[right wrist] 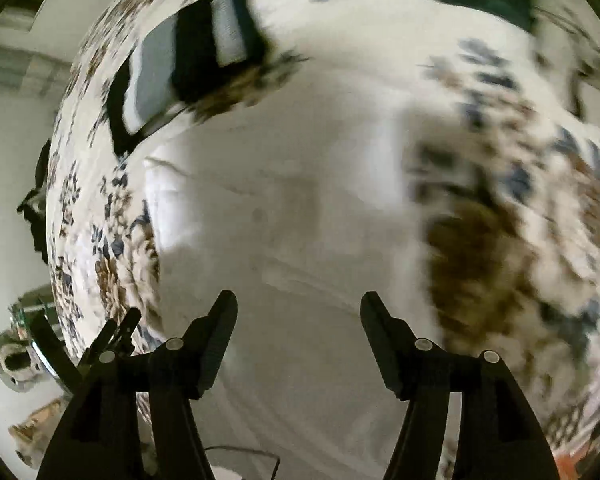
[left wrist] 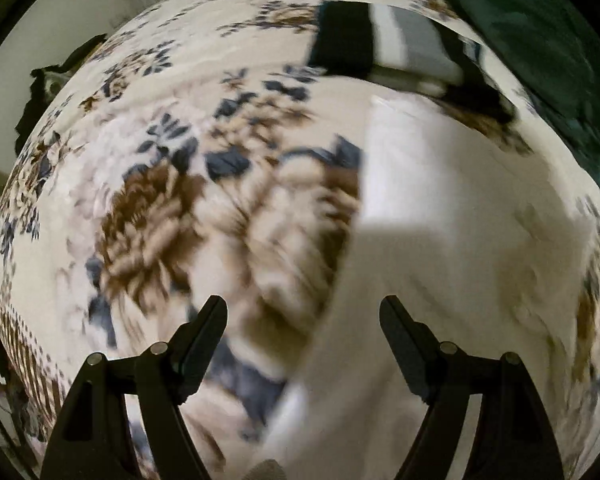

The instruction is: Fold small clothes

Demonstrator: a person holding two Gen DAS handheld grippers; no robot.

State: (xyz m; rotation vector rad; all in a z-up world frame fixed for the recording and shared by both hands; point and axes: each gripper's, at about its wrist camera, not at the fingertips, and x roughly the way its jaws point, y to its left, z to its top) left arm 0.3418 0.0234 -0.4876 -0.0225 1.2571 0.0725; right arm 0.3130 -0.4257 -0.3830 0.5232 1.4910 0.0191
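white garment (left wrist: pixel 452 216) on floral blanket (left wrist: pixel 148 208), l gripper (left wrist: pixel 303 308) & r gripper (right wrist: pixel 299 304) jaws apart, empty

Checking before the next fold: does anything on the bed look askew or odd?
Nothing stands out. The white garment lies flat on the floral blanket, the folded striped piece sits beyond it, and both tongs hang open, empty. Motion blur hides fine detail.

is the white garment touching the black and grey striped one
Cannot tell. In the right wrist view the white garment reaches the corner of the striped garment, but motion blur hides whether they overlap.
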